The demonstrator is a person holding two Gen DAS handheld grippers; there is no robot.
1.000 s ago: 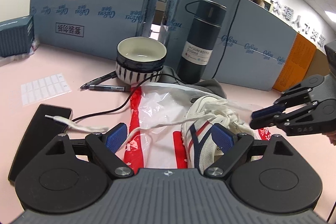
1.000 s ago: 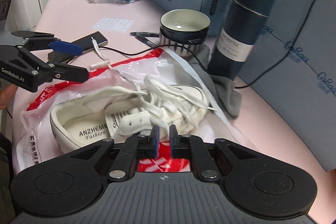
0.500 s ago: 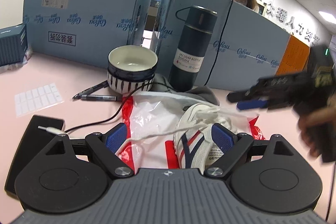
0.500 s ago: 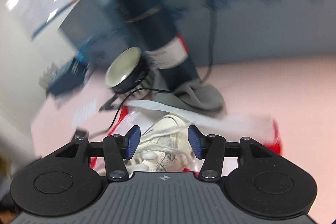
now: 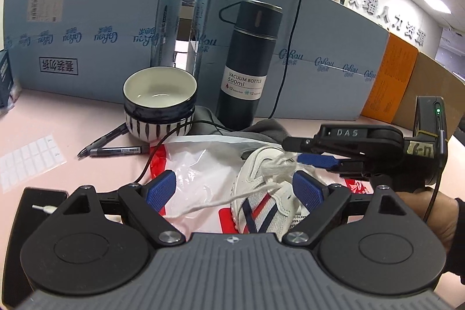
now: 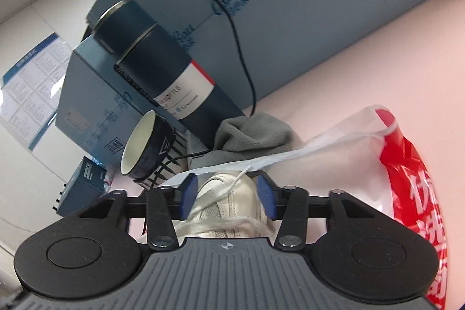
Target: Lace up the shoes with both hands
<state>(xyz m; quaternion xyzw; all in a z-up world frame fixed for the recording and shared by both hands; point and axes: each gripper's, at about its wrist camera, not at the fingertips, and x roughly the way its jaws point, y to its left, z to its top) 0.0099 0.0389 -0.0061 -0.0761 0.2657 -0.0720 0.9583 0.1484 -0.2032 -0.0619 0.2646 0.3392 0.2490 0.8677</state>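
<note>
On the pink table [image 5: 72, 118], a phone [image 5: 26, 211] lies at the far left, then 2 pens [image 5: 116, 148] and a striped bowl [image 5: 159, 103]; the left gripper [image 5: 234, 189] stands spread wide, pinching nothing, with 1 loose lace [image 5: 221, 204] trailing between its pads; a dark vacuum bottle [image 5: 250, 63] stands upright behind, beside a grey cloth [image 5: 270, 130]; the white shoe [image 5: 261, 193] lies on a red-and-clear plastic bag [image 5: 197, 164], toe pointing toward the bottle; the right gripper [image 6: 228, 195], rolled sideways over the shoe's toe, is closing, its jaws either side of the toe and a thin lace strand, pads not yet pressing.
</note>
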